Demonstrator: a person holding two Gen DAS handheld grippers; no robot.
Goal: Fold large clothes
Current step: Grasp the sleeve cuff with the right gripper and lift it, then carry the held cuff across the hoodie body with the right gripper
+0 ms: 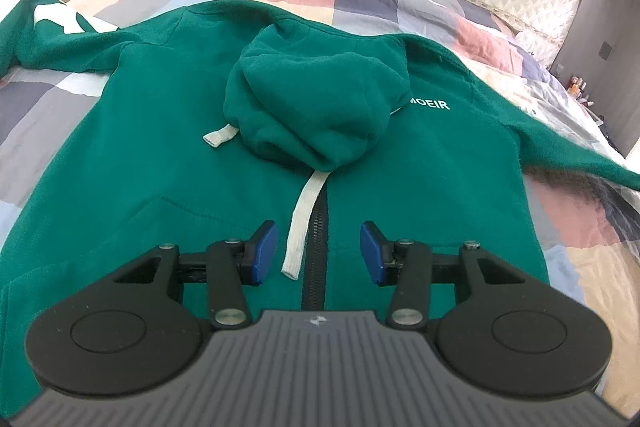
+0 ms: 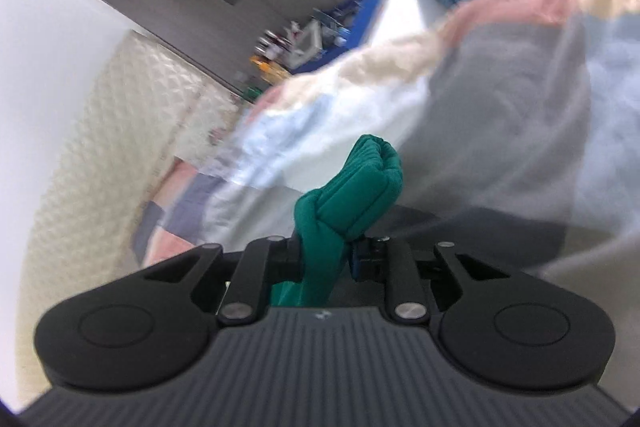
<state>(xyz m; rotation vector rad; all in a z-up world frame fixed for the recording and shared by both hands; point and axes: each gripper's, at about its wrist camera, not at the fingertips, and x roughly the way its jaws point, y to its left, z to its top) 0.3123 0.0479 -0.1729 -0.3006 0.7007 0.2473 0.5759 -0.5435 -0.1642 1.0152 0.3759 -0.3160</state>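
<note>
The right gripper (image 2: 325, 255) is pinched on a bunched roll of green fabric, the ribbed sleeve cuff (image 2: 366, 183) of the hoodie, which sticks out ahead of the jaws toward twelve o'clock in the right wrist view. Behind it the patchwork quilt (image 2: 520, 99) and the room are smeared with blur. The left gripper (image 1: 319, 253) hangs with its blue pads (image 1: 264, 253) spread and nothing between them, above the zipper (image 1: 317, 247) and beside a white drawstring (image 1: 302, 223).

In the left wrist view the green hoodie (image 1: 160, 131) lies spread front-up on the bed, its hood (image 1: 316, 107) flopped forward over the chest at twelve o'clock. One sleeve runs out to ten o'clock; the other sleeve (image 1: 580, 155) trails off at three o'clock.

The step in hand looks like the first fold: bringing a sleeve in across the body. The next move likely calls for carrying the cuff over the chest and laying it flat without dragging the body askew. The left claw may need to press the hoodie's middle to anchor it.
</note>
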